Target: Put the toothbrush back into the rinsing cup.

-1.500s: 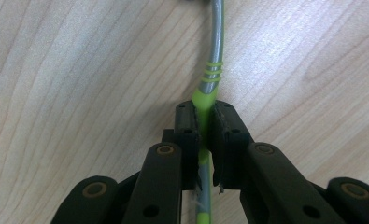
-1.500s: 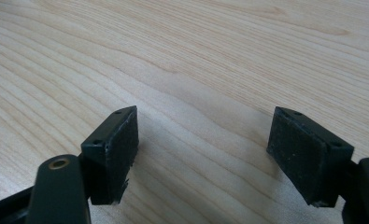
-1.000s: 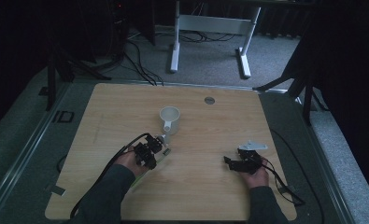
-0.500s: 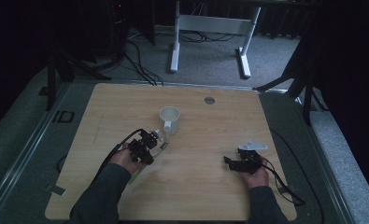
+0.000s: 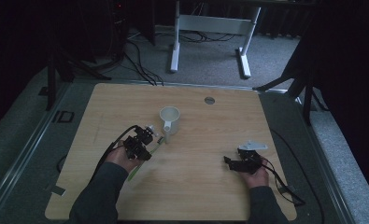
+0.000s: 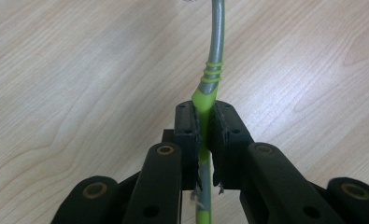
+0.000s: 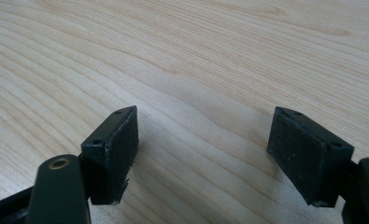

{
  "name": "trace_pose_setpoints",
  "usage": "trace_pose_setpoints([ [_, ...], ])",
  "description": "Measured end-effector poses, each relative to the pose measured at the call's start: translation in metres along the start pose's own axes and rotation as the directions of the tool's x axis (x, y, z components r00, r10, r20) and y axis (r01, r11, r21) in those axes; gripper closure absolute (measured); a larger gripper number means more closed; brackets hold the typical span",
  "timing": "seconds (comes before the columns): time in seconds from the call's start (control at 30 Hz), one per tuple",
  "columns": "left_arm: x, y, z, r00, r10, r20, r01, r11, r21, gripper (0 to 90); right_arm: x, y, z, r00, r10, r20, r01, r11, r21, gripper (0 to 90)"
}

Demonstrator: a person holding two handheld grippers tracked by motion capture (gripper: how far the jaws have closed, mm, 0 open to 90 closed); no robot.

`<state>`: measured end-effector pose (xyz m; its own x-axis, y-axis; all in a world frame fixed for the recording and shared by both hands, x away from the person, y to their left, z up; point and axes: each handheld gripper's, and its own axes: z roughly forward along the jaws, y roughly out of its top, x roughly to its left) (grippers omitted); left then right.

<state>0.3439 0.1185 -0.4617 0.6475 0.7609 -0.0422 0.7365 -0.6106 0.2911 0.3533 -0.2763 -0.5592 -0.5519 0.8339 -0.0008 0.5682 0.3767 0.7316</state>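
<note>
My left gripper (image 5: pixel 147 138) is shut on a green and grey toothbrush (image 5: pixel 136 171), left of the table's centre. In the left gripper view the pads pinch its green part, and the grey shaft (image 6: pixel 213 56) runs forward past my left gripper (image 6: pixel 204 116) above the wood. A white cup (image 5: pixel 169 119) stands upright just beyond and right of that gripper, apart from it. My right gripper (image 5: pixel 230 161) rests low at the right. In its own view my right gripper (image 7: pixel 203 140) stands open, with bare wood between the pads.
The wooden table (image 5: pixel 210 126) has a round metal grommet (image 5: pixel 209 100) near its far edge. Black cables trail from both grippers toward the near edge. A white desk frame (image 5: pixel 210 25) and more cables lie on the floor beyond the table.
My left gripper has lifted a little and drifted slightly left, carrying the toothbrush. The cup and the right gripper have stayed where they were.
</note>
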Motion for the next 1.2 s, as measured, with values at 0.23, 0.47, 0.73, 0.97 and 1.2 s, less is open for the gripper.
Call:
trace_pose_setpoints([
  [0.23,0.004,-0.003,-0.004,0.9997,-0.025,-0.001,0.025,0.9994,-0.026,82.1,0.0,0.0,0.0,1.0,0.001,0.001,-0.001,1.0,0.0,24.3],
  [0.47,0.007,-0.003,-0.008,0.9992,-0.04,-0.002,0.039,0.9977,-0.055,82.2,0.0,0.0,0.0,1.0,0.001,0.0,-0.001,1.0,0.0,24.3],
  [0.73,0.009,-0.004,-0.013,0.9984,-0.056,-0.008,0.055,0.9944,-0.09,82.2,0.0,0.0,0.0,1.0,0.0,0.0,0.0,1.0,0.0,24.2],
  [0.97,0.01,-0.005,-0.016,0.9981,-0.061,-0.01,0.06,0.9923,-0.109,82.1,0.0,0.0,0.0,1.0,0.0,0.0,0.0,1.0,0.0,24.3],
  [1.2,0.011,-0.005,-0.019,0.9975,-0.07,-0.011,0.068,0.9879,-0.14,82.2,0.0,0.0,0.0,1.0,0.001,0.0,-0.001,1.0,0.0,24.3],
])
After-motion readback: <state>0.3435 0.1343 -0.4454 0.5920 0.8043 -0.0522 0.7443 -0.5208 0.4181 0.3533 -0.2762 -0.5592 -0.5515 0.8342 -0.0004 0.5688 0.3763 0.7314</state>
